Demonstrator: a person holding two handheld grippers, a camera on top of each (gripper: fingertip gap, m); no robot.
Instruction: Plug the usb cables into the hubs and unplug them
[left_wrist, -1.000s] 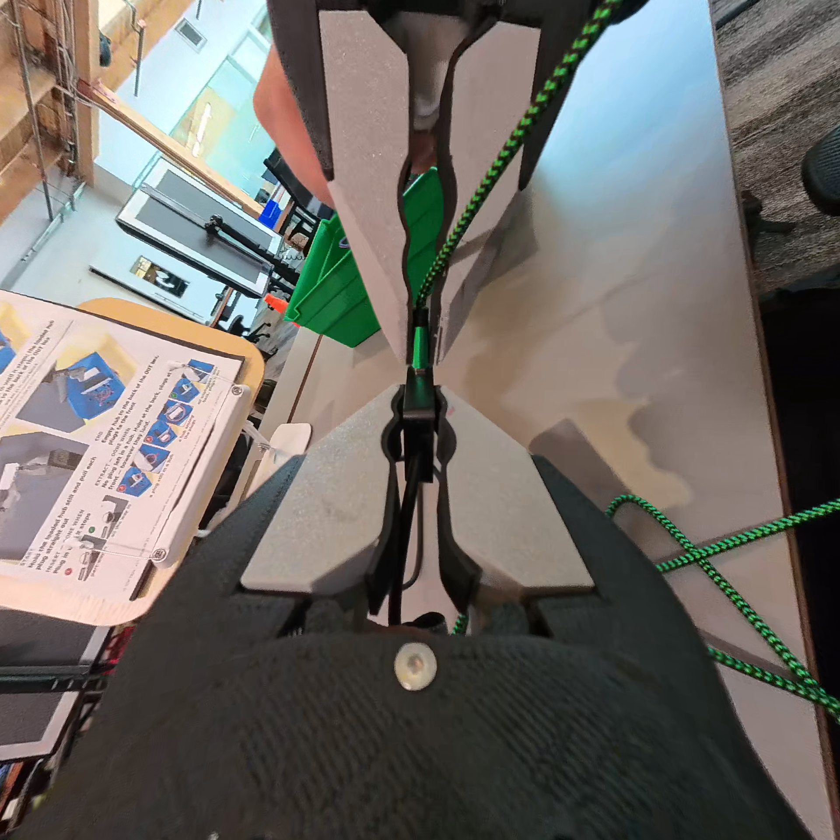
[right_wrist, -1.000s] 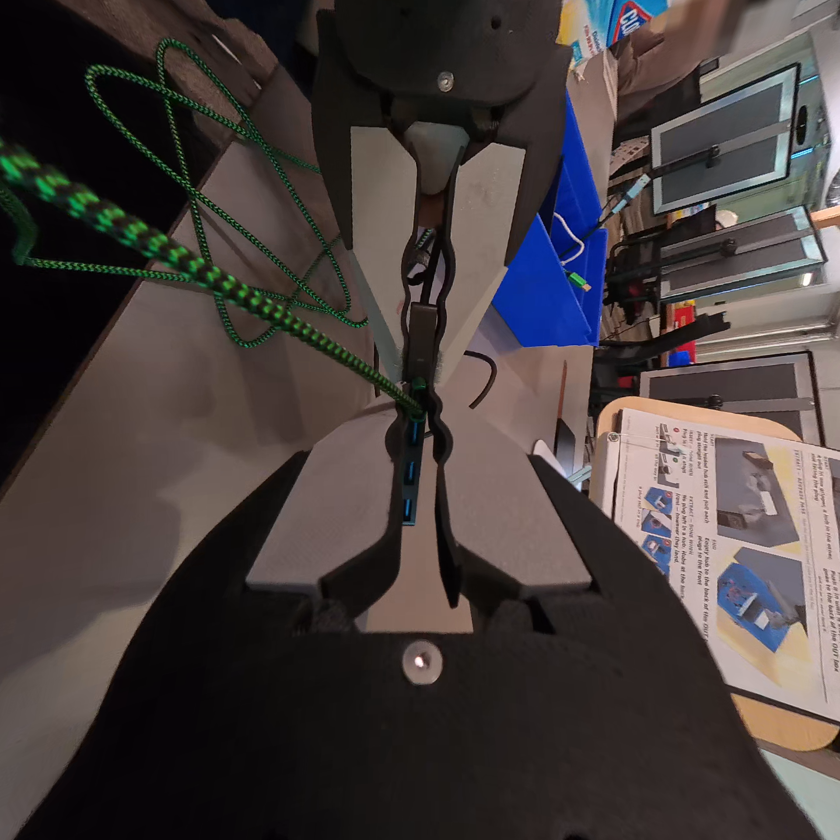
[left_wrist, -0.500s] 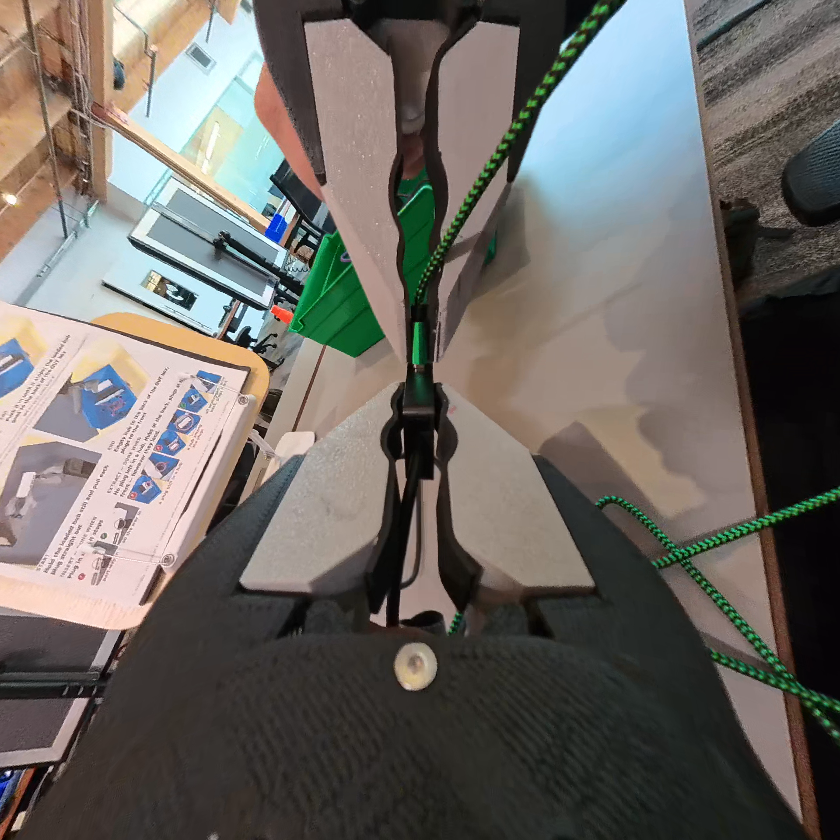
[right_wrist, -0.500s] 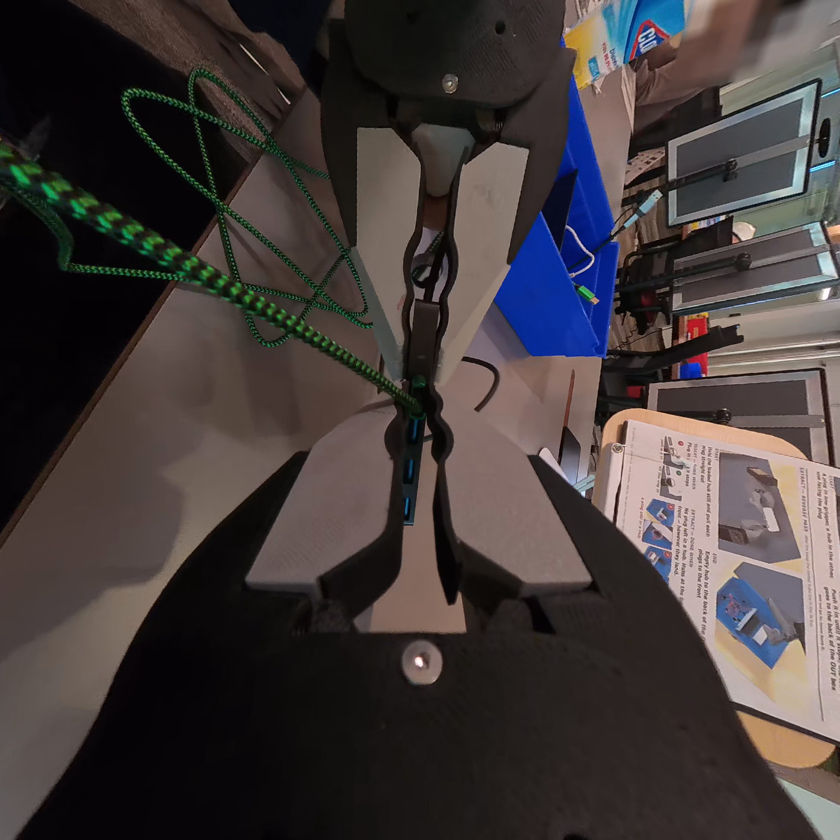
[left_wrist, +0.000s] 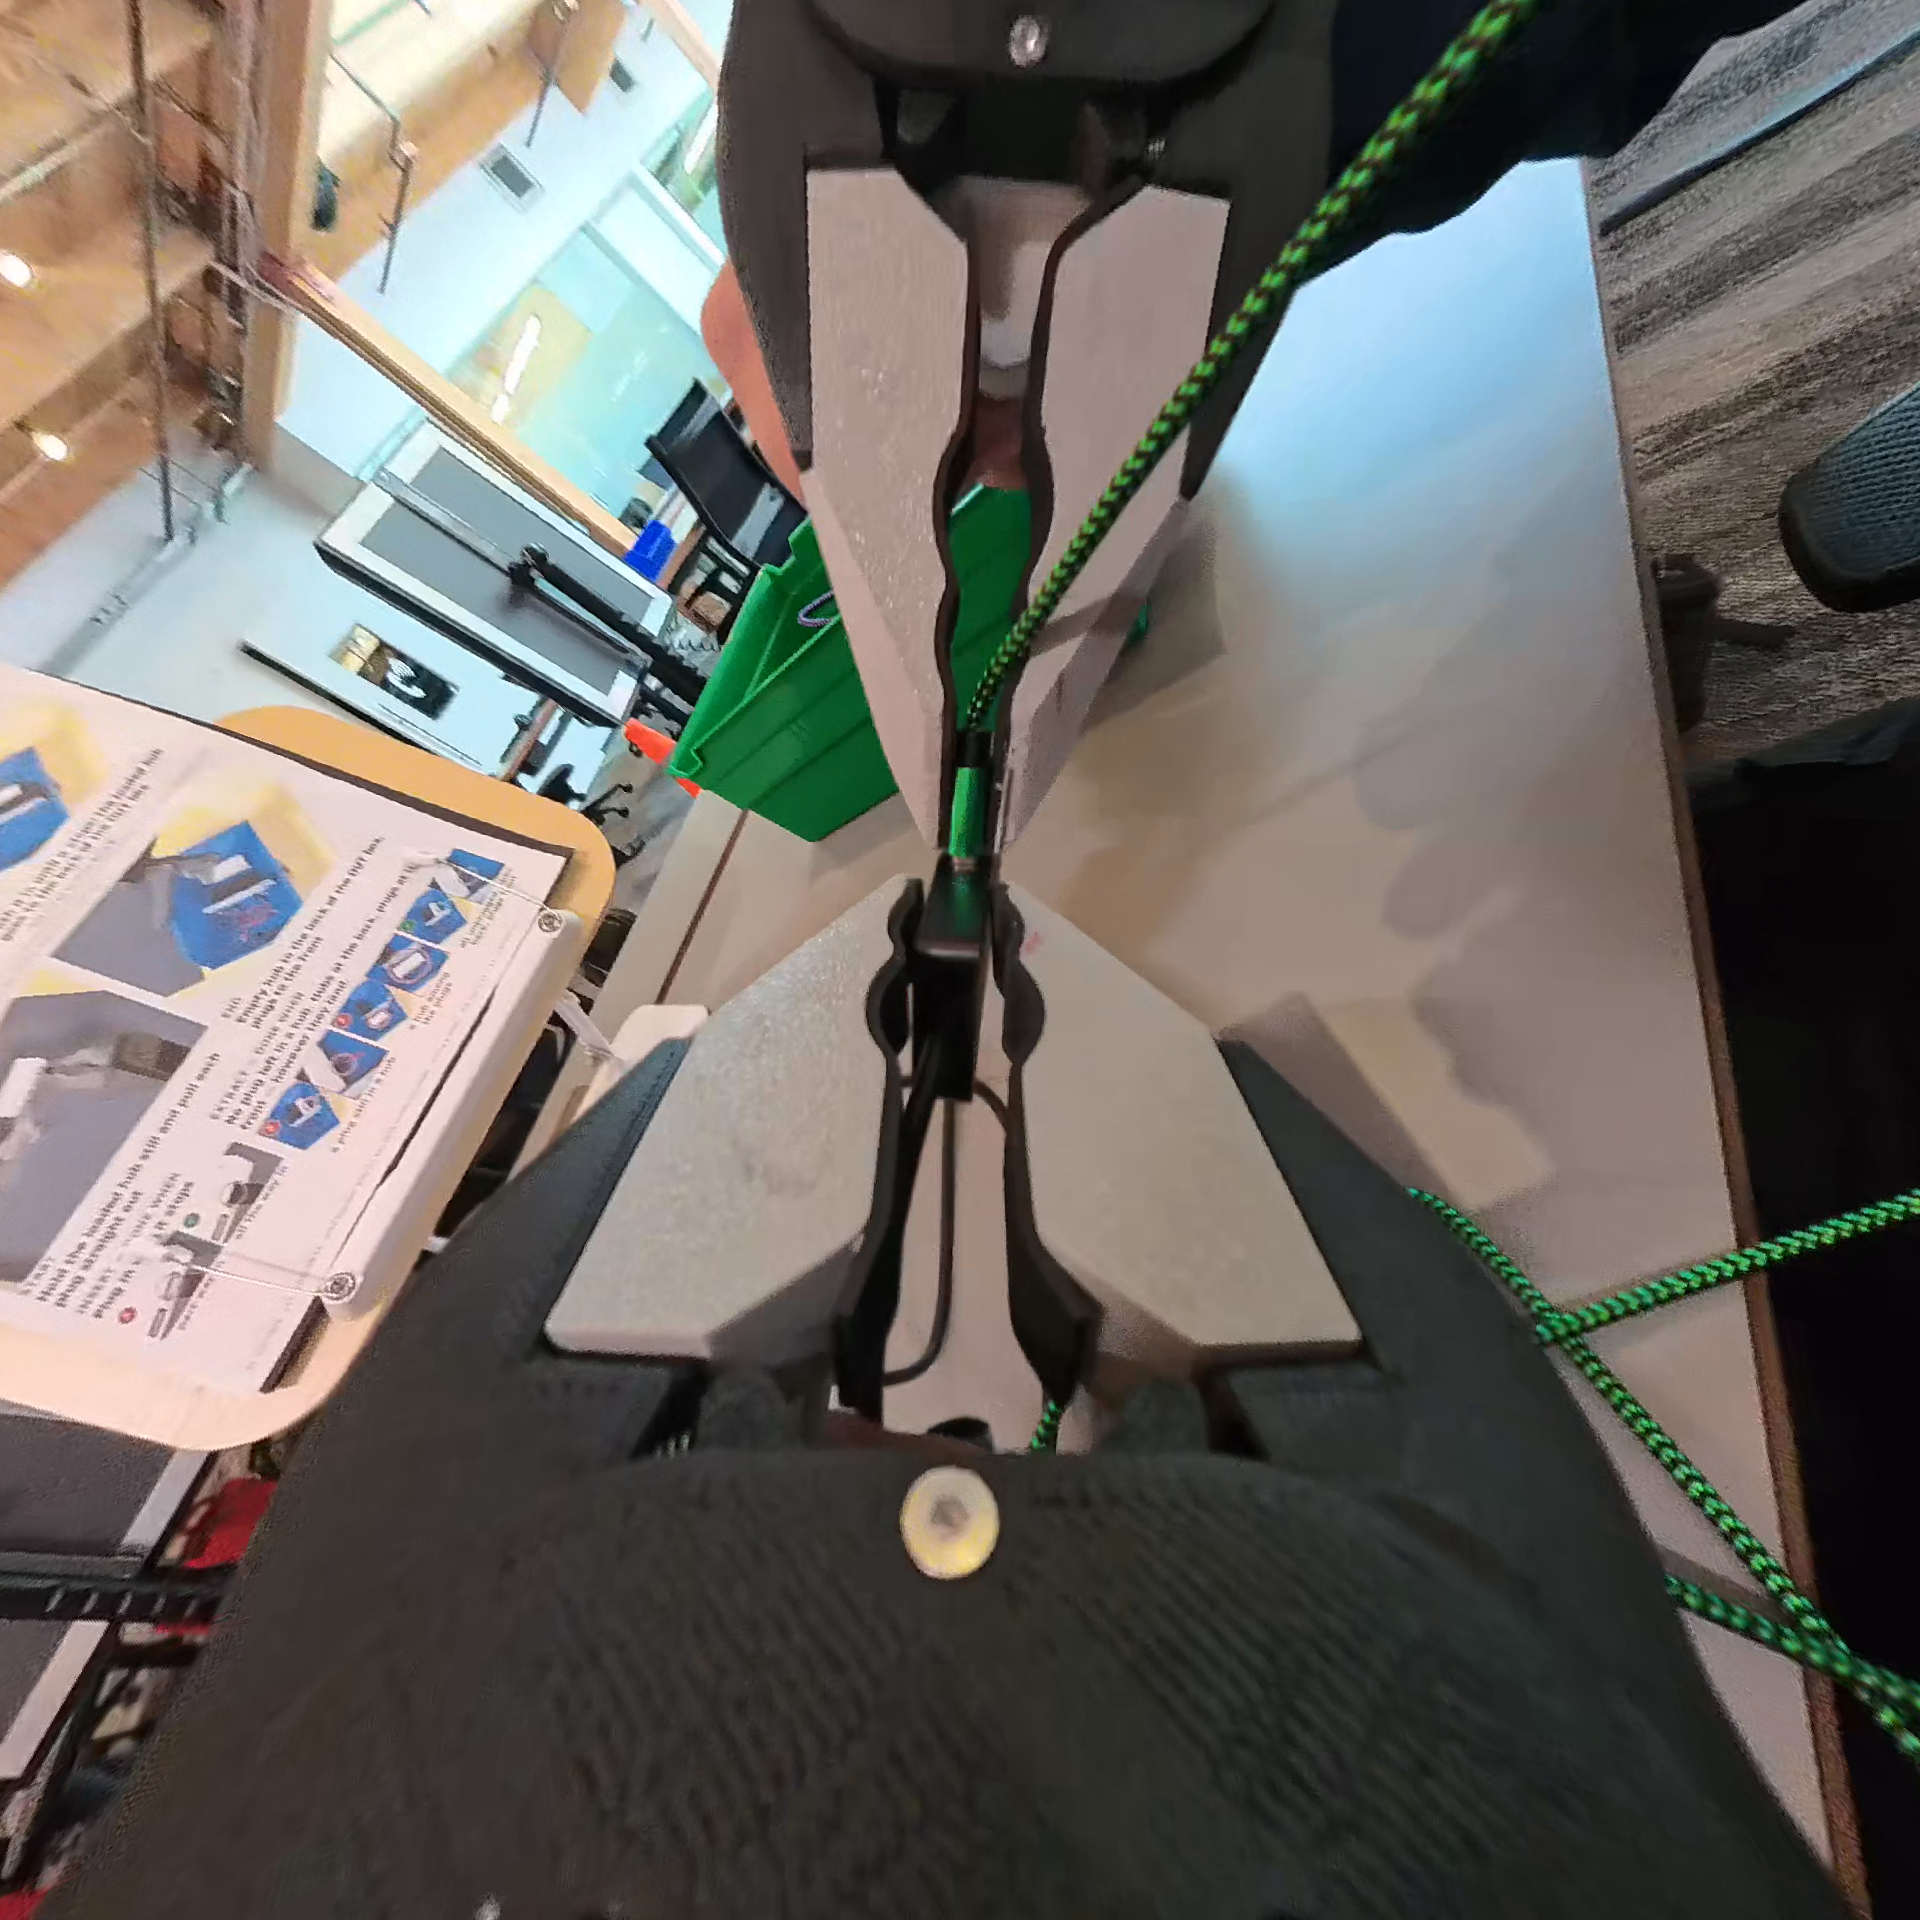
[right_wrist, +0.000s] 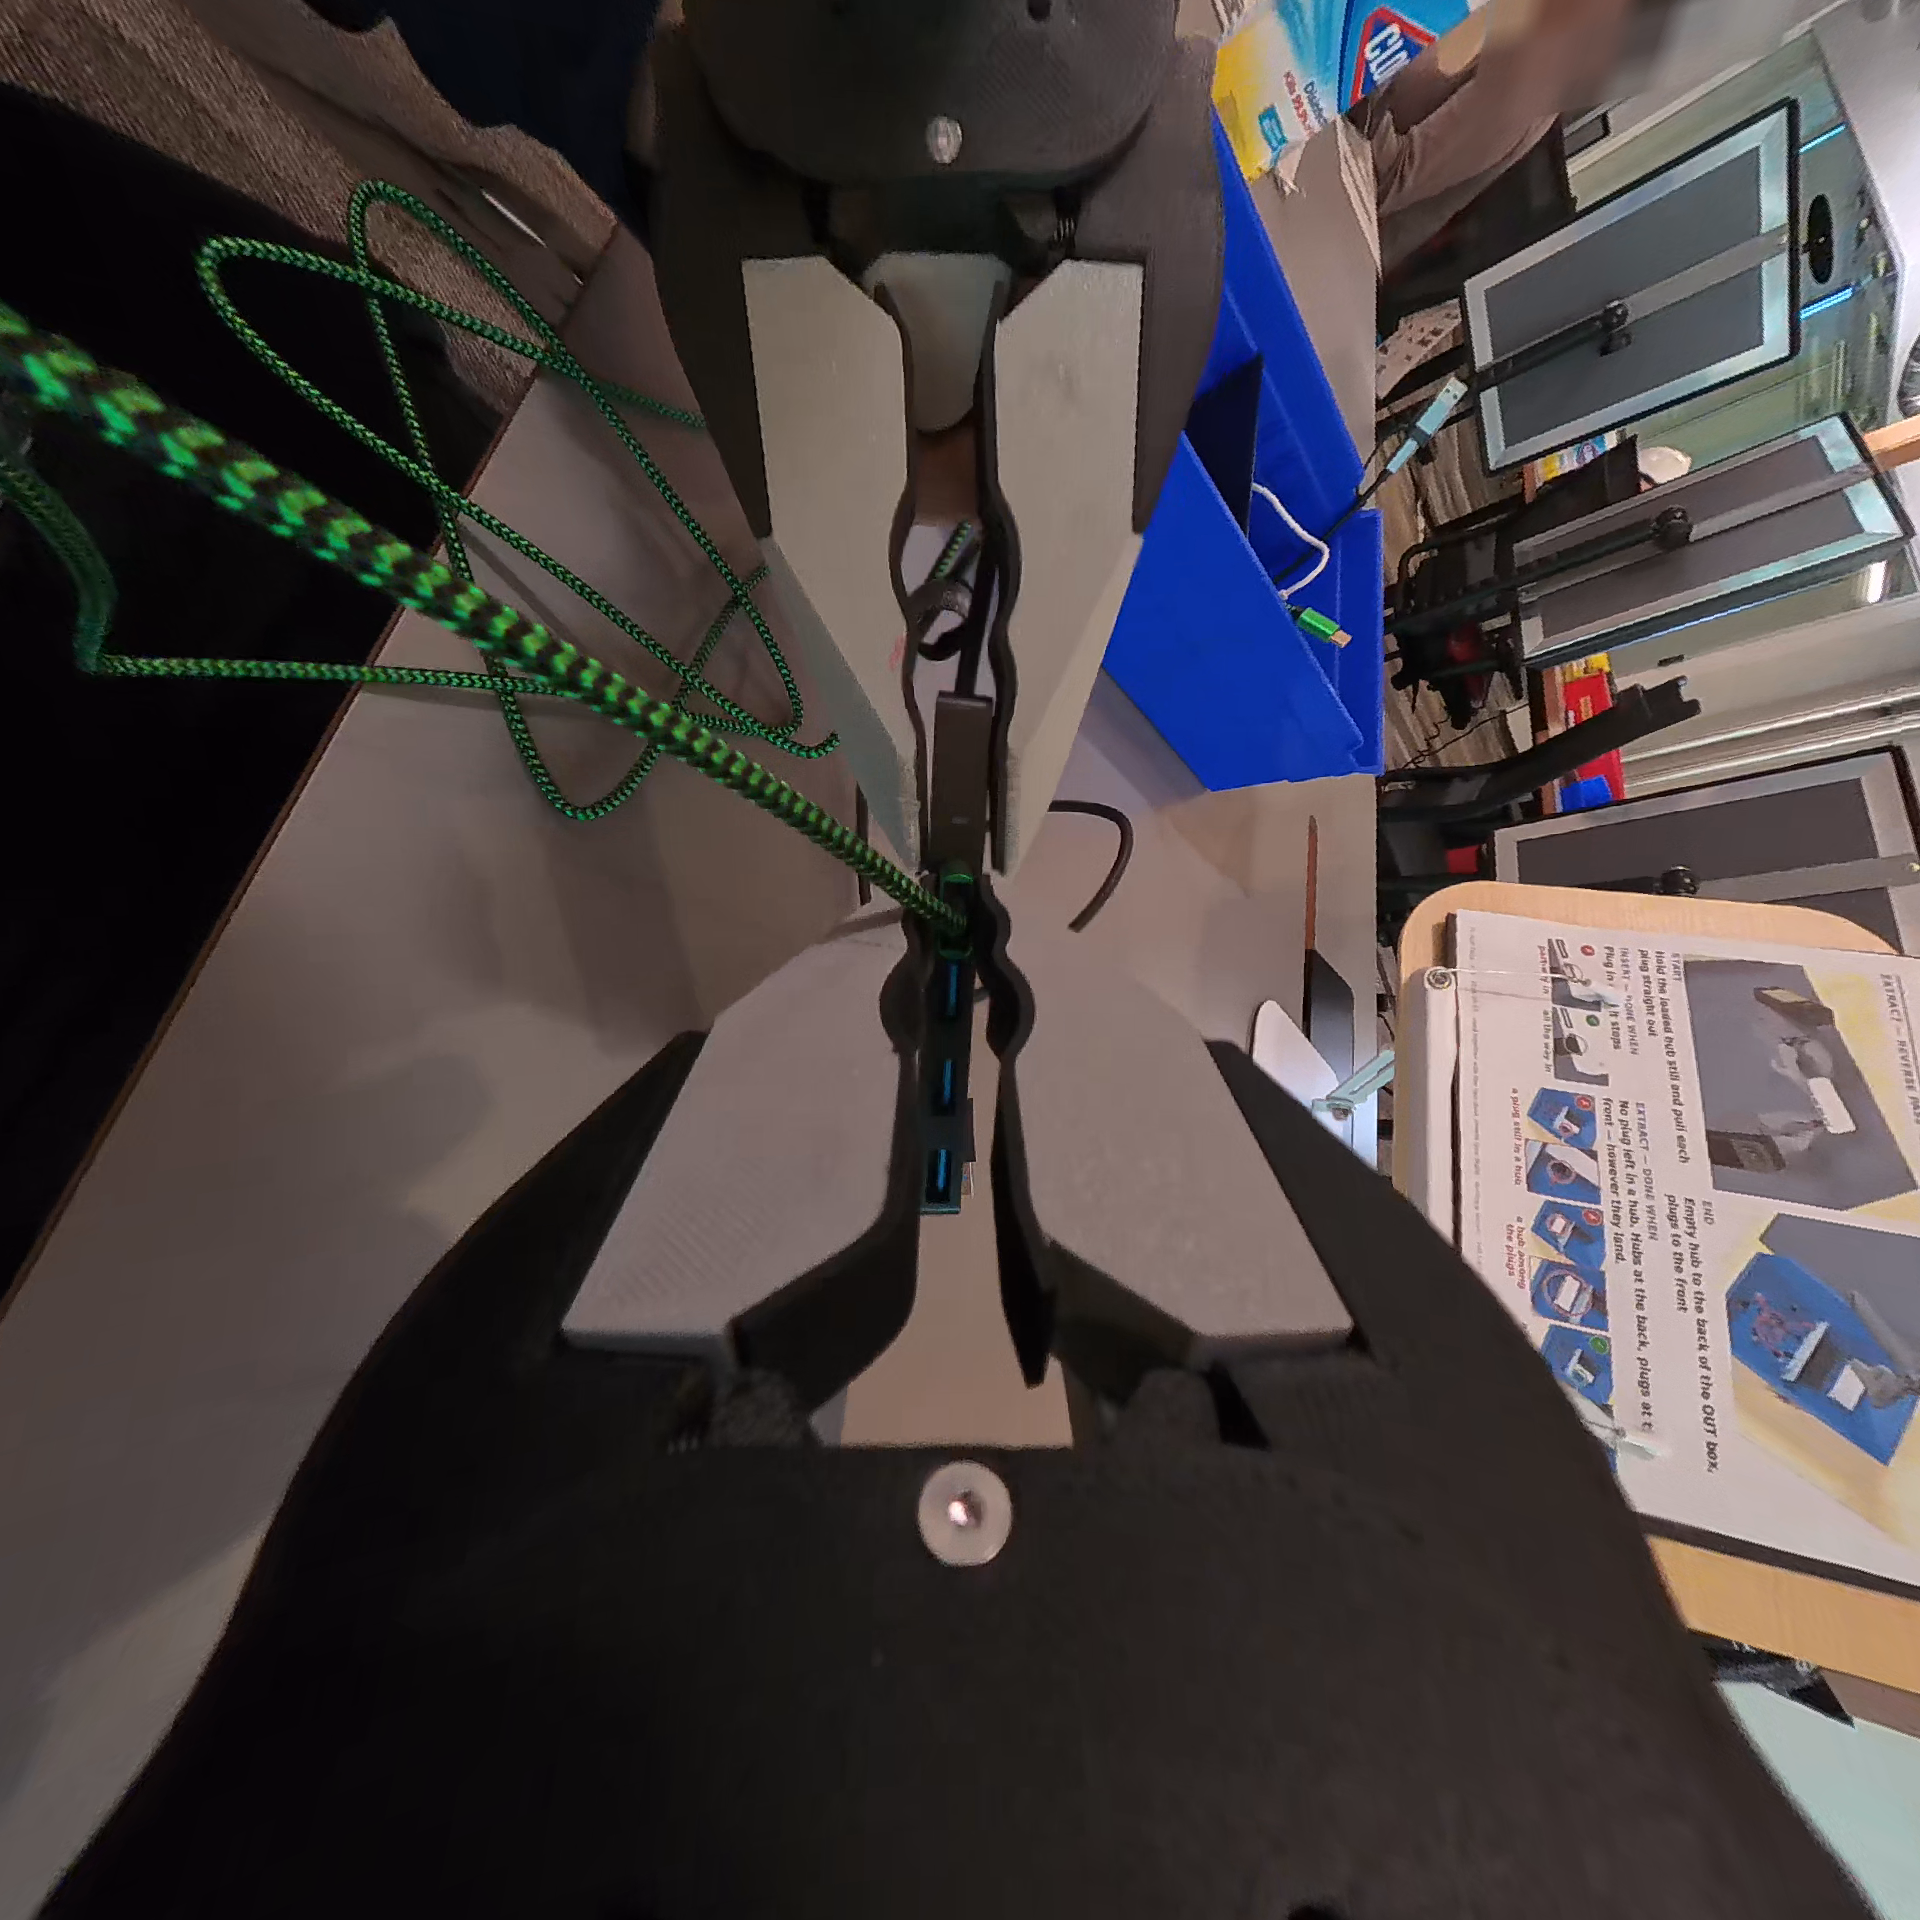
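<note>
My left gripper (left_wrist: 951, 904) is shut on a slim black USB hub (left_wrist: 945, 997), held above the grey table (left_wrist: 1403, 727). My right gripper (left_wrist: 971, 821) faces it tip to tip and is shut on a green USB plug (left_wrist: 971, 805). The plug butts against the hub's end; its metal tip is hidden. In the right wrist view the hub (right_wrist: 961, 758) sits in the left gripper (right_wrist: 956, 842) and runs on between my right gripper's fingers (right_wrist: 956, 925), showing blue ports. The plug (right_wrist: 958, 894) sits at the tips. The green braided cable (right_wrist: 468, 603) leads off to the upper left.
Loose loops of the green cable (right_wrist: 582, 644) lie on the table near its edge. A green bin (left_wrist: 790, 707) stands behind the grippers. A blue bin (right_wrist: 1226, 644) holds another cable. An instruction sheet on a board (left_wrist: 239, 1039) stands beside the table. Less than 4 cm separates the two grippers' tips.
Both grippers stay shut and joined at the plug and hub. The pair has shifted slightly over the table, and more of the right gripper's body shows in the left wrist view.
</note>
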